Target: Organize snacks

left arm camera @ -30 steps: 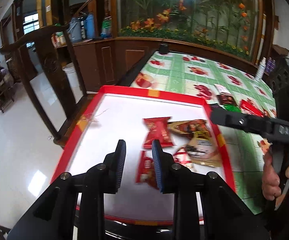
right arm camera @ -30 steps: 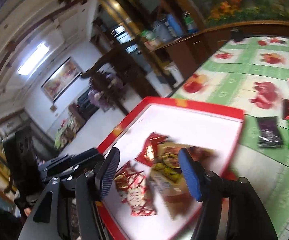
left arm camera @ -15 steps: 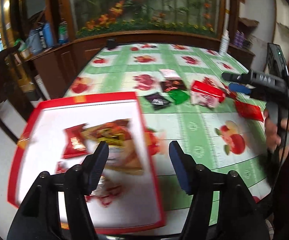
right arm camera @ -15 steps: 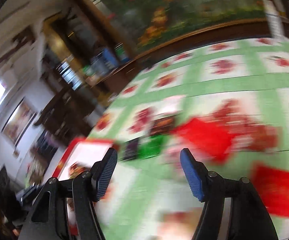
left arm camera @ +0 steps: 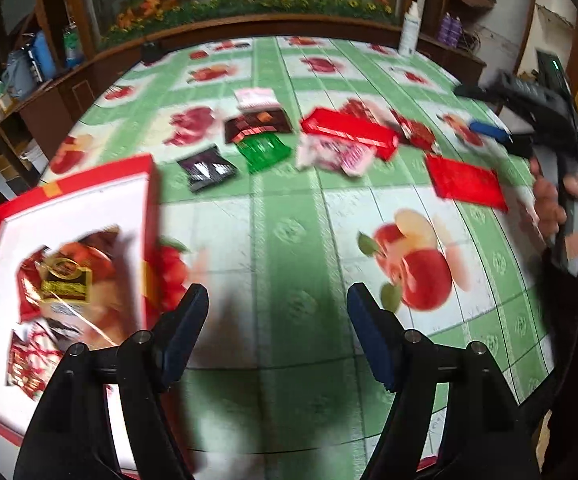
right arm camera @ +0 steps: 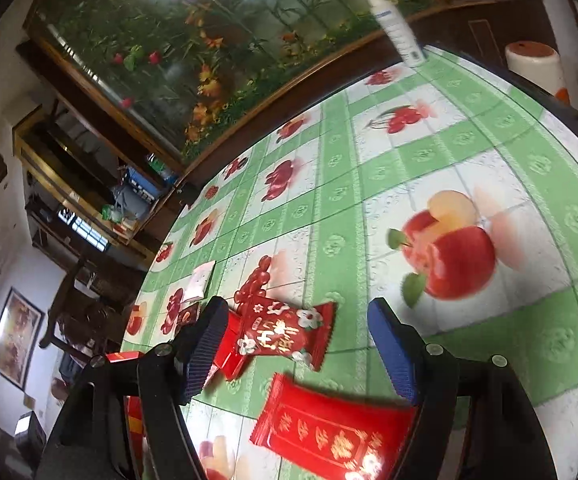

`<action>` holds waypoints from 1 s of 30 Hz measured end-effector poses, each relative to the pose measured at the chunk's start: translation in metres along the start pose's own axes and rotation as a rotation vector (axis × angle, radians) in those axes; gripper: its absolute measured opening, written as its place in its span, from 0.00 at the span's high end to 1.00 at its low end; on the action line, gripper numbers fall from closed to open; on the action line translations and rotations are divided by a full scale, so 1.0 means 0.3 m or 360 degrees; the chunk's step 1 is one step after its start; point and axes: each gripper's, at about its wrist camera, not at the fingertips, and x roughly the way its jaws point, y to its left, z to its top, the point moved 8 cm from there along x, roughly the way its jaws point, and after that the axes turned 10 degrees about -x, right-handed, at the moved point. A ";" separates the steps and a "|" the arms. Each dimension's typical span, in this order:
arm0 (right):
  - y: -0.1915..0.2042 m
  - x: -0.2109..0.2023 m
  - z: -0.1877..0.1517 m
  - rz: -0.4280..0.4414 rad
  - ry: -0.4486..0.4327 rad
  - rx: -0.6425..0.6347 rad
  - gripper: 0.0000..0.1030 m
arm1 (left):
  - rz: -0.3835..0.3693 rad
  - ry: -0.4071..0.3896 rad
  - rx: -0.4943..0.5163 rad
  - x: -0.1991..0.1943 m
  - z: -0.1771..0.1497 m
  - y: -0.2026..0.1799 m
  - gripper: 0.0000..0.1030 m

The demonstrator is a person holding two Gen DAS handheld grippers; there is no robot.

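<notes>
Grippers: your left gripper (left arm camera: 277, 312) and right gripper (right arm camera: 297, 340) are both spread, empty; right hovers over red snack packet (right arm camera: 285, 334) on tablecloth (right arm camera: 469, 152).

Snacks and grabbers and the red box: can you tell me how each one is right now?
Left gripper: open, holding nothing, above the tablecloth.
Right gripper: open, holding nothing, above red packets.
Red tray: lying flat, a few snacks inside.
Flowered red packet: lying flat on the table, sealed.
Gold-lettered red packet: lying flat, sealed.
Green packet: flat, outside the tray.
Black packet: flat, outside the tray.
White bottle: upright.
</notes>
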 end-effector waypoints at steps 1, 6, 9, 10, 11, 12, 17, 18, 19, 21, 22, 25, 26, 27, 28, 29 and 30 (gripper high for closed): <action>0.016 0.020 0.011 0.0001 0.0001 -0.0033 0.27 | -0.0005 0.0014 0.0002 0.003 -0.009 -0.007 0.31; 0.089 0.103 0.040 -0.0029 0.0008 -0.0141 0.27 | 0.0017 -0.0001 -0.0017 -0.019 -0.016 0.006 0.30; 0.141 0.182 0.030 -0.0050 0.0062 -0.0185 0.27 | 0.0032 -0.0001 -0.0058 -0.029 -0.020 0.032 0.30; 0.154 0.210 0.026 -0.0067 0.0081 -0.0188 0.27 | 0.0035 0.0003 -0.0072 -0.030 -0.023 0.040 0.30; 0.163 0.239 0.023 -0.0090 0.0097 -0.0176 0.27 | 0.0037 0.0006 -0.0083 -0.032 -0.026 0.047 0.30; 0.174 0.263 0.022 -0.0100 0.0107 -0.0161 0.27 | 0.0036 0.0005 -0.0093 -0.035 -0.028 0.052 0.30; 0.262 0.372 0.012 -0.0155 0.0148 -0.0144 0.27 | 0.0027 -0.0007 -0.0111 -0.053 -0.033 0.068 0.30; 0.277 0.394 0.000 -0.0177 0.0161 -0.0158 0.28 | 0.0022 -0.0006 -0.0111 -0.056 -0.035 0.069 0.30; 0.297 0.418 -0.016 -0.0225 0.0184 -0.0218 0.28 | 0.0017 -0.0008 -0.0112 -0.061 -0.038 0.072 0.30; 0.339 0.440 -0.047 -0.0266 0.0235 -0.0370 0.27 | 0.0018 -0.0014 -0.0126 -0.067 -0.042 0.085 0.30; 0.367 0.447 -0.068 -0.0267 0.0258 -0.0475 0.27 | 0.0019 -0.0011 -0.0142 -0.067 -0.042 0.095 0.30; 0.444 0.438 -0.156 -0.0268 0.0382 -0.0755 0.27 | -0.0001 -0.0001 -0.0192 -0.071 -0.042 0.119 0.30; 0.476 0.431 -0.196 -0.0218 0.0446 -0.0840 0.27 | -0.0007 -0.0001 -0.0205 -0.074 -0.042 0.127 0.30; 0.522 0.399 -0.260 -0.0093 0.0533 -0.0958 0.28 | -0.0008 -0.0002 -0.0210 -0.075 -0.043 0.131 0.30; 0.553 0.369 -0.310 0.0025 0.0610 -0.1022 0.29 | -0.0007 -0.0003 -0.0216 -0.075 -0.043 0.137 0.30; 0.586 0.326 -0.365 0.0174 0.0685 -0.1078 0.31 | -0.0007 -0.0002 -0.0223 -0.074 -0.043 0.143 0.30; 0.619 0.262 -0.435 0.0357 0.0773 -0.1141 0.32 | -0.0011 0.0000 -0.0230 -0.071 -0.043 0.146 0.30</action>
